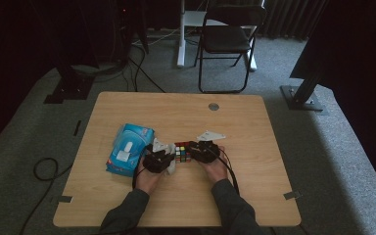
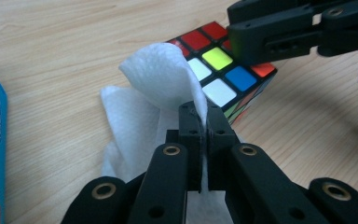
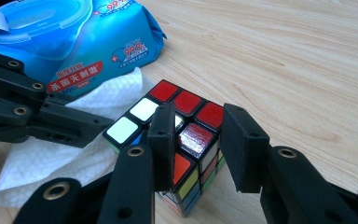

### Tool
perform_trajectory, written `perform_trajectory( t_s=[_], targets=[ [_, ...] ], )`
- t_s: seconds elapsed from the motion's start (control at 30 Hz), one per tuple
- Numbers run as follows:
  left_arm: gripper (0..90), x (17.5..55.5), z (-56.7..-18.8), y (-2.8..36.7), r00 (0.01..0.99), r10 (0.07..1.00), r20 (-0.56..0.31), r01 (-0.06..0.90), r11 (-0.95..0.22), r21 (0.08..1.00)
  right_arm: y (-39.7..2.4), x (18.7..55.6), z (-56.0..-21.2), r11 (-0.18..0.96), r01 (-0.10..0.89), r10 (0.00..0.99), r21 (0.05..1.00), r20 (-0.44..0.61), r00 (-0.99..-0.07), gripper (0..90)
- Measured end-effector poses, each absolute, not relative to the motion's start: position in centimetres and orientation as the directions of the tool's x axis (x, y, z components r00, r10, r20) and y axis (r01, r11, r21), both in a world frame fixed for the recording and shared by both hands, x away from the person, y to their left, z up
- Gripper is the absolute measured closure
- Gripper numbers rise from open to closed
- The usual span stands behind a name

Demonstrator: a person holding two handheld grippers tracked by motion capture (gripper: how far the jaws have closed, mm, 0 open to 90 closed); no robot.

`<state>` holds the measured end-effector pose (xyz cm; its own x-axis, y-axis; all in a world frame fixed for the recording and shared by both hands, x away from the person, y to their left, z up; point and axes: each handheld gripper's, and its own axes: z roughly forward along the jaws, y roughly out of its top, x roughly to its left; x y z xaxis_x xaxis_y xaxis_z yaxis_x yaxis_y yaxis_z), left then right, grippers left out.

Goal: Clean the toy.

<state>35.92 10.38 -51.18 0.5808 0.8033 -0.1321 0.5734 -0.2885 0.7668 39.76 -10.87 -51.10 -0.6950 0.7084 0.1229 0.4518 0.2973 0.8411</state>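
Left gripper [image 2: 204, 122]: near-left of centre on the desk [image 1: 254, 191], jaws pinched tight on a white wipe [image 2: 158, 84], forearm entering from the near edge.
Right gripper [image 3: 198, 140]: jaws clamped across the puzzle cube [image 3: 186, 121], steadying it.
Cube: between both grippers, just right of the wipe; left hand is the nearer wiper.
Far-left: blue wipe pack [image 1: 129, 148].

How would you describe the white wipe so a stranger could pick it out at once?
Start at the wooden table, then find the blue wipe pack on its left half. Between that pack and the colour cube lies the wipe: the one crumpled white sheet, pinched in the left gripper.
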Motion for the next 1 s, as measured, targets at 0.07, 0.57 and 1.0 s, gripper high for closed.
perform_trajectory(
  t_s=[0.07, 0.57, 1.0],
  targets=[
    [88.3, 35.9, -51.2, 10.4, 0.581, 0.803, -0.133, 0.574, -0.288, 0.767, -10.9, 39.8, -51.1, 0.296, 0.453, 0.709, 0.841, 0.124, -0.694, 65.9],
    [84.5, 36.9, -53.5, 10.2, 0.564, 0.818, -0.108, 0.624, -0.337, 0.705, -10.9, 39.8, -51.1, 0.296, 0.453, 0.708, 0.841, 0.124, -0.695, 65.9],
    [50.7, 36.5, -53.2, 10.7, 0.509, 0.86, -0.02, 0.644, -0.366, 0.672, -10.9, 39.8, -51.1, 0.301, 0.454, 0.708, 0.839, 0.122, -0.696, 65.7]
  ],
)
